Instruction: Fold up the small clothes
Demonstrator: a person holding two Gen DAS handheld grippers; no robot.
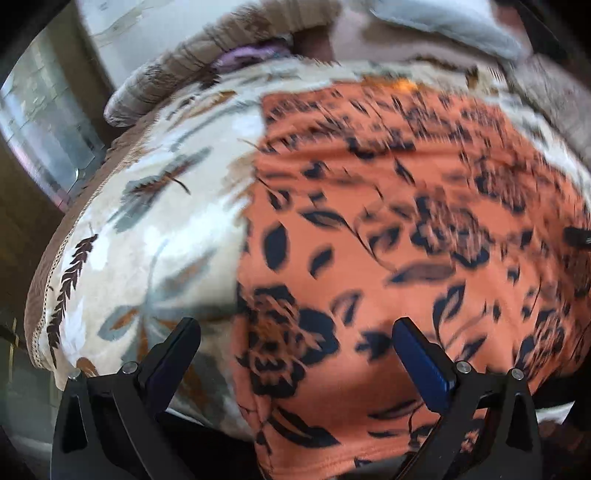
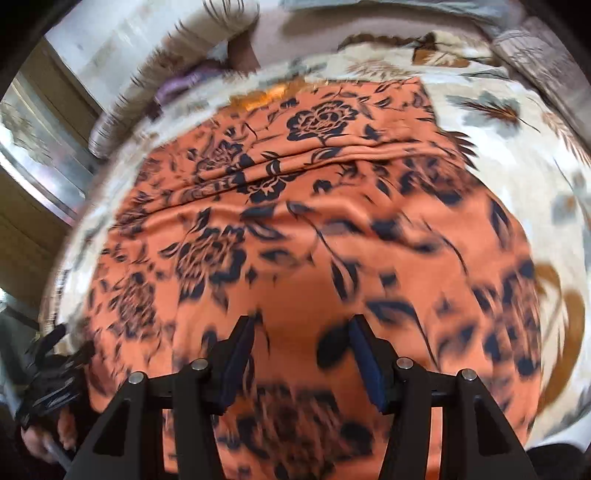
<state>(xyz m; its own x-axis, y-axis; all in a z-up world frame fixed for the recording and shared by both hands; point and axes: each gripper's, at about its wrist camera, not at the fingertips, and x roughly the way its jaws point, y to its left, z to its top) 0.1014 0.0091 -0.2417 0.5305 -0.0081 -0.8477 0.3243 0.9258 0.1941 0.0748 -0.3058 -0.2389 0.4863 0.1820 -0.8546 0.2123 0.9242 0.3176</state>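
Note:
An orange garment with a dark floral print (image 1: 406, 240) lies spread on a cream leaf-patterned blanket (image 1: 155, 229). My left gripper (image 1: 295, 334) is open wide above the garment's left edge, one finger over the blanket, one over the orange cloth. The same garment (image 2: 295, 240) fills the right wrist view, with a raised fold across its far part. My right gripper (image 2: 301, 330) is open above the garment's near middle, holding nothing. The left gripper (image 2: 55, 373) shows at the lower left of the right wrist view. Both views are motion-blurred.
The blanket (image 2: 535, 184) covers a bed or sofa. A patterned cushion (image 1: 177, 77) and a purple item (image 1: 251, 55) lie at the far edge. A pale blue-grey cloth (image 1: 454, 22) lies far right. A window or glass panel (image 1: 44, 122) is at the left.

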